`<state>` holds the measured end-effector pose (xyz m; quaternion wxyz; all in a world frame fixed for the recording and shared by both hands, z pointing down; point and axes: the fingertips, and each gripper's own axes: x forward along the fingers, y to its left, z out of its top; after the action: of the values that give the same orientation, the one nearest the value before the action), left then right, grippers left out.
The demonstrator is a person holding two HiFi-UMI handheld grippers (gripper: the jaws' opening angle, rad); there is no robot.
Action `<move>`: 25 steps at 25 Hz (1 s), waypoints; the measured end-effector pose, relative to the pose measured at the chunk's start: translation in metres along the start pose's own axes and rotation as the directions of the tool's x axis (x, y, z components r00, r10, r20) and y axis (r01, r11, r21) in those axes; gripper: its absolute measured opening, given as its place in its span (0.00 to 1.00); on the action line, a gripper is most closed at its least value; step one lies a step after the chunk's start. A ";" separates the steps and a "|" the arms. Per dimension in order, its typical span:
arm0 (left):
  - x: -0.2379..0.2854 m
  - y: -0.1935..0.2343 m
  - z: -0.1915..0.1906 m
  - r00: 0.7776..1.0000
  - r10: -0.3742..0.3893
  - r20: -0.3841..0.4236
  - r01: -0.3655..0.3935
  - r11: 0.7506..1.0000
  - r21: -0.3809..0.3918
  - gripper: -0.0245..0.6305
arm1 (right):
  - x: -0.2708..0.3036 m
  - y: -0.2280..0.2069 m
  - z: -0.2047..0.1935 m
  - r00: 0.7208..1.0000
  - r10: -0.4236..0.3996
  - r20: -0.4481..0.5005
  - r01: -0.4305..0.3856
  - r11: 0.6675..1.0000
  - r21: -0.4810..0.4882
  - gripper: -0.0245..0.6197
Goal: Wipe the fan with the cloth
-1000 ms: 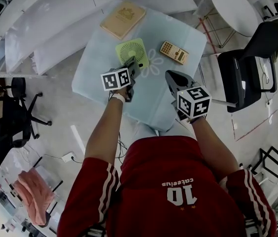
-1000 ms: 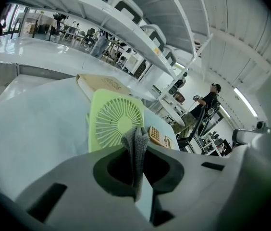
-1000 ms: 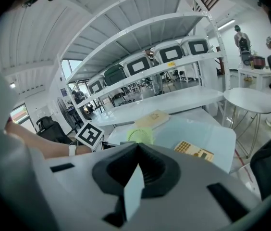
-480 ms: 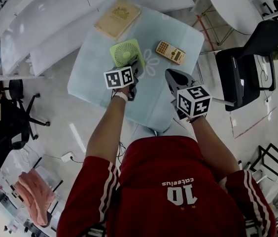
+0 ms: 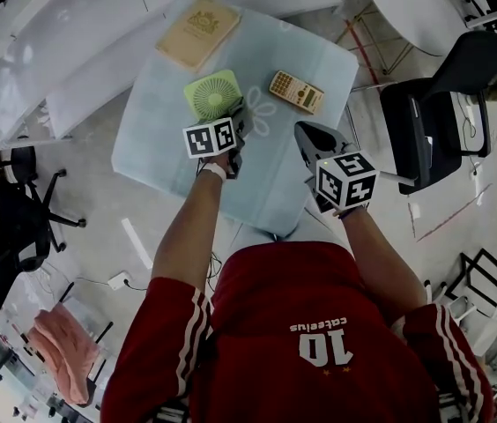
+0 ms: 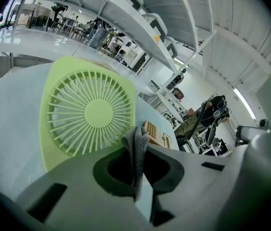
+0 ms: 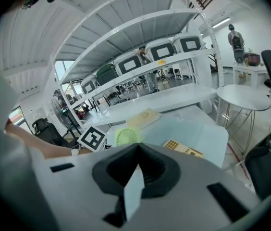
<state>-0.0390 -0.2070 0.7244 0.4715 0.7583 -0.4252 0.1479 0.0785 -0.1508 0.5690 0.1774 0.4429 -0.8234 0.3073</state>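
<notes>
Left gripper [image 5: 236, 120] w/ cloth [image 6: 135, 143] shifted right; fan [image 6: 90, 112] ahead-left, close.

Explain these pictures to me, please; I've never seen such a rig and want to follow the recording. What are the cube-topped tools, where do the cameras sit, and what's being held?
There is no robot here: a person holds a two-fingered tool in each hand, and the marked cubes are part of those tools. One picture comes from a camera on the person's head, looking down. The other two cameras ride on the tools and look along their fingers. On the pale blue table lie a green fan, a calculator and a tan book. The left gripper is shut on a grey cloth, close to the fan. The right gripper is shut and empty.
</notes>
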 end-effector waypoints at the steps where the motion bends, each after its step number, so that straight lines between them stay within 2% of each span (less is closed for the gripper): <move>1: 0.001 0.001 0.000 1.000 0.002 0.000 -0.002 1.000 -0.002 0.08 | 0.000 -0.001 0.000 1.000 -0.001 -0.001 0.001 1.000 0.002 0.05; 25: 0.001 0.012 -0.003 1.000 0.014 0.005 -0.014 0.999 -0.031 0.08 | 0.003 0.000 -0.004 1.000 0.005 -0.020 -0.005 1.000 -0.012 0.05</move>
<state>-0.0471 -0.2075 0.7334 0.4809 0.7484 -0.4340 0.1426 0.0767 -0.1499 0.5731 0.1877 0.4365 -0.8246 0.3071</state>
